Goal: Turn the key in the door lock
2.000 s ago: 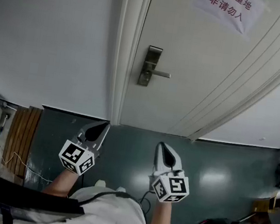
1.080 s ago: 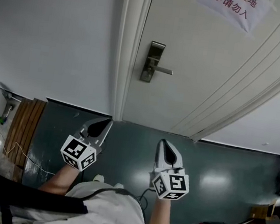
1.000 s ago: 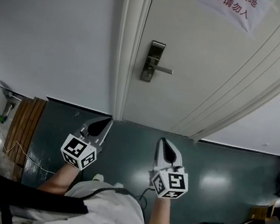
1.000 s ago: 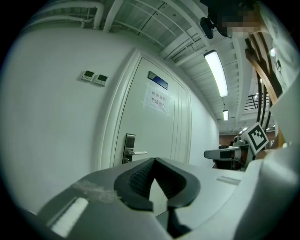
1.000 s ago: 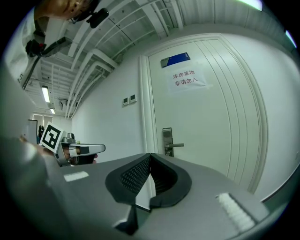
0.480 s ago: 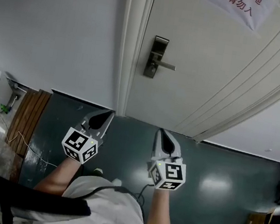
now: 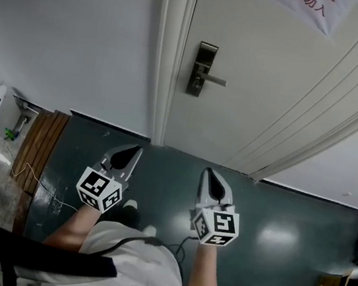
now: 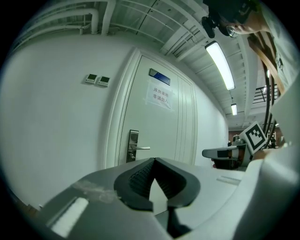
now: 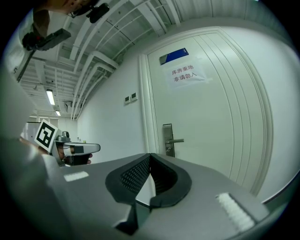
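While both grippers hang level in front of the closed door (image 7: 272, 99), neither touches it. The left gripper (image 7: 135, 149) has its jaws pressed together at the tips, with nothing between the ribbed pads. The right gripper (image 7: 207, 172) is likewise closed and empty. They sit side by side above the dark green floor (image 7: 168, 171), apart from each other, and each is carried on a bare forearm.

The door lock (image 7: 202, 69) is a tall metal plate on the door's edge, next to the white door frame (image 7: 168, 57). From the head view it lies ahead of both grippers and well apart from them, and it falls roughly between their two lines of aim. Seen along the left gripper's jaws, the plate stands just left of the closed tips and beyond them. Along the right gripper's jaws it stands just right of the tips. Its lever handle (image 7: 216, 80) sticks out level, pointing away from the frame and towards the right gripper's side. Below the handle the plate is too small to show whether a key sits in it.

A paper notice (image 7: 306, 3) with red print is stuck to the door, high above the lock and further over on the right gripper's side.
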Demonstrator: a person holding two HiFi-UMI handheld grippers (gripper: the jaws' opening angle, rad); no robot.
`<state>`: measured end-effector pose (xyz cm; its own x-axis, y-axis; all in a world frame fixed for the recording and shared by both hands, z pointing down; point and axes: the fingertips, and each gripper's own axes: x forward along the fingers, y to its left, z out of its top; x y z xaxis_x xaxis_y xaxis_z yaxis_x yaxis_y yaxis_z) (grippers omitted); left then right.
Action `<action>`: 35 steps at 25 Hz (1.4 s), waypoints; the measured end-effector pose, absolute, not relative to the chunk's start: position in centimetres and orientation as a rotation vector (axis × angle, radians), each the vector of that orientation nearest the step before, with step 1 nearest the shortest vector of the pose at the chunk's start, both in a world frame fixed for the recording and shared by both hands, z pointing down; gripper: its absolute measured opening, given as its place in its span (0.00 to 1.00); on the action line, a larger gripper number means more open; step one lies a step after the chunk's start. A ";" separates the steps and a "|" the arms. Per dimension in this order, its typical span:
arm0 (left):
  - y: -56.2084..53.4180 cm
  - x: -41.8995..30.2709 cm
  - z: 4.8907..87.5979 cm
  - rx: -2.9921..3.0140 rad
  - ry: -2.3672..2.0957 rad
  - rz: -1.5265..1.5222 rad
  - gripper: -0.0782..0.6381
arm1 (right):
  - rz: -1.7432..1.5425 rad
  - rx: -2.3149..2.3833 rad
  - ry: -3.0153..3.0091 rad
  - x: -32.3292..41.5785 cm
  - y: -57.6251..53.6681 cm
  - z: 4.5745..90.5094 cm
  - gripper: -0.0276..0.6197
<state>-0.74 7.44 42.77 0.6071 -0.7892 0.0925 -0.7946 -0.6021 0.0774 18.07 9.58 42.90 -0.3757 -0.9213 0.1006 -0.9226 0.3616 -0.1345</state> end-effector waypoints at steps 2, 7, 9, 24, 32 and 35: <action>7.2 -0.6 42.9 2.715 -1.337 0.072 0.12 | 0.265 1.739 -2.583 18.0 9.5 43.2 0.06; 5.8 -0.1 43.5 2.719 -1.313 0.067 0.12 | 0.267 1.741 -2.561 18.3 8.3 43.9 0.06; 4.7 -0.1 43.5 2.723 -1.305 0.065 0.12 | 0.268 1.745 -2.554 18.3 7.5 44.0 0.06; -9.9 0.2 42.2 2.793 -1.146 0.072 0.12 | 0.274 1.833 -2.467 17.2 -5.2 42.4 0.05; -16.4 -0.8 41.9 2.807 -1.057 0.043 0.12 | 0.281 1.867 -2.420 15.2 -11.0 42.2 0.06; -18.1 -2.0 42.4 2.795 -1.041 0.040 0.12 | 0.279 1.869 -2.401 14.1 -12.9 42.4 0.06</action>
